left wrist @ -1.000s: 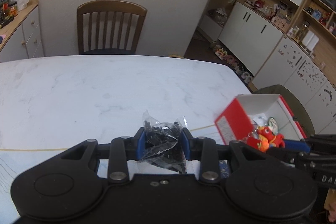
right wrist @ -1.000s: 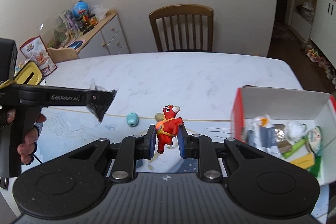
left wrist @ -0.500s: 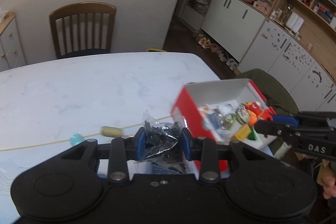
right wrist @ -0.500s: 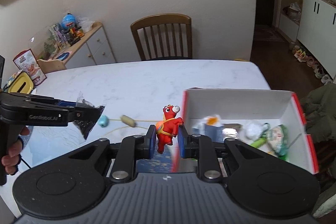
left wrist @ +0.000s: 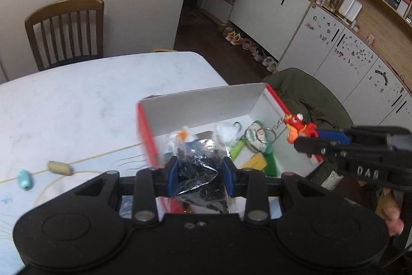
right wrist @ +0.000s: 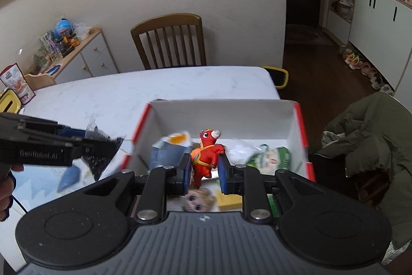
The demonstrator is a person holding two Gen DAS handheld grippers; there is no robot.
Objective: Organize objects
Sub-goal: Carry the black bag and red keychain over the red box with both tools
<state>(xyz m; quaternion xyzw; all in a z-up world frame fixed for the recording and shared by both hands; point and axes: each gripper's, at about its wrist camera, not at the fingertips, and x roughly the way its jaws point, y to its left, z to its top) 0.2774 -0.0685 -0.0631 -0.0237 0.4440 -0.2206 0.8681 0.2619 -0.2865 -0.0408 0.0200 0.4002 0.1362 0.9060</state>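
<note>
Hovering over the red-and-white box (right wrist: pixel 300 120), the right gripper (right wrist: pixel 204 173) pinches a red toy-bull keychain (right wrist: pixel 207 156) — the left gripper (left wrist: pixel 200 175) clamps a crinkled plastic bag (left wrist: pixel 199 172) at the box's near edge, both poised for dropping in.

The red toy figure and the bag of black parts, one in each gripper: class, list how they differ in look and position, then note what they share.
1. The red toy figure is solid, bright red and orange; the bag of black parts is crinkled clear plastic holding dark pieces.
2. The figure hangs above the box interior; the bag sits near the box's left wall.

Shared: each is clamped in a gripper, right gripper and left gripper.
</note>
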